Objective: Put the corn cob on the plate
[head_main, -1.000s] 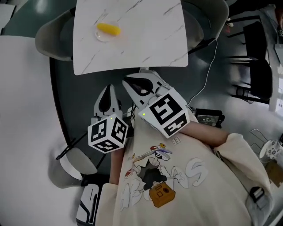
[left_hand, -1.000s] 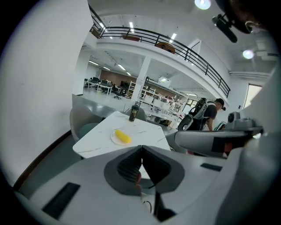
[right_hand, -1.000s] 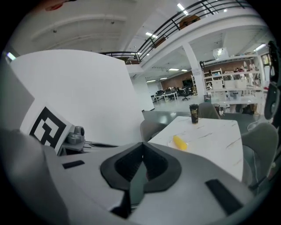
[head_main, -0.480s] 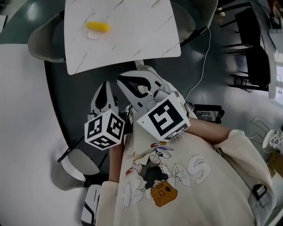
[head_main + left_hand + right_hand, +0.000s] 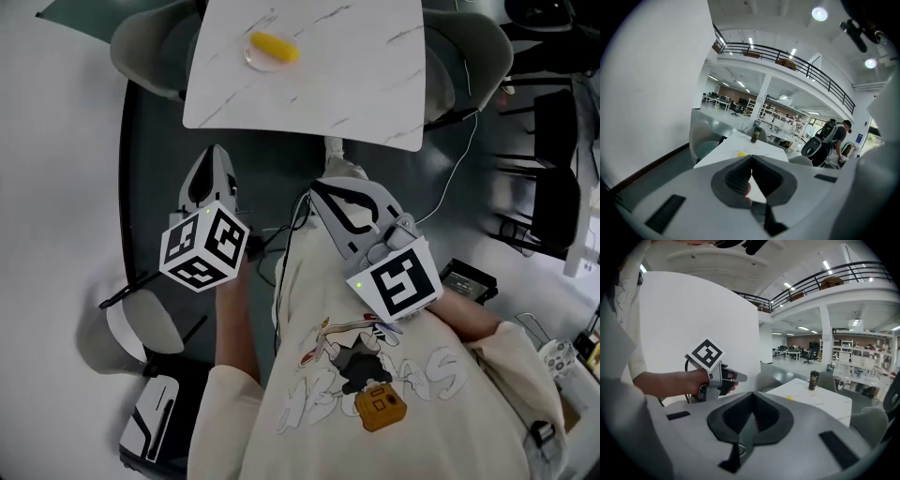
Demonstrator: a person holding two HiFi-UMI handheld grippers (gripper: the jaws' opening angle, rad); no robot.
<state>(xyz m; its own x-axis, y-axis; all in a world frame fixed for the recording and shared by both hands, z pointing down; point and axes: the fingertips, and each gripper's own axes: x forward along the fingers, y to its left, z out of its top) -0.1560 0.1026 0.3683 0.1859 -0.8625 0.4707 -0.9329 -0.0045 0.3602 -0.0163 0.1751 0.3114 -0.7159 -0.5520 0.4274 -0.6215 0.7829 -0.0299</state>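
A yellow corn cob [image 5: 274, 47] lies on a small clear round plate [image 5: 255, 61] on the white marble table [image 5: 356, 84], in the far-left part of the tabletop. The cob also shows small and distant in the left gripper view [image 5: 741, 153] and the right gripper view [image 5: 790, 398]. My left gripper [image 5: 214, 153] hangs over the dark floor short of the table, shut and holding nothing. My right gripper [image 5: 317, 189] is held beside it, near my chest, also shut and holding nothing. Both point toward the table.
Grey chairs stand at the table's left [image 5: 150, 47] and right [image 5: 473, 56]. A dark cup [image 5: 756, 134] stands at the table's far end. Cables [image 5: 450, 187] trail over the floor. A white curved wall [image 5: 56, 187] is on the left, black chairs [image 5: 553, 159] on the right.
The two grippers have drawn apart: the left one went left, the right one rolled and shifted right. The table with the corn now sits further right in the head view.
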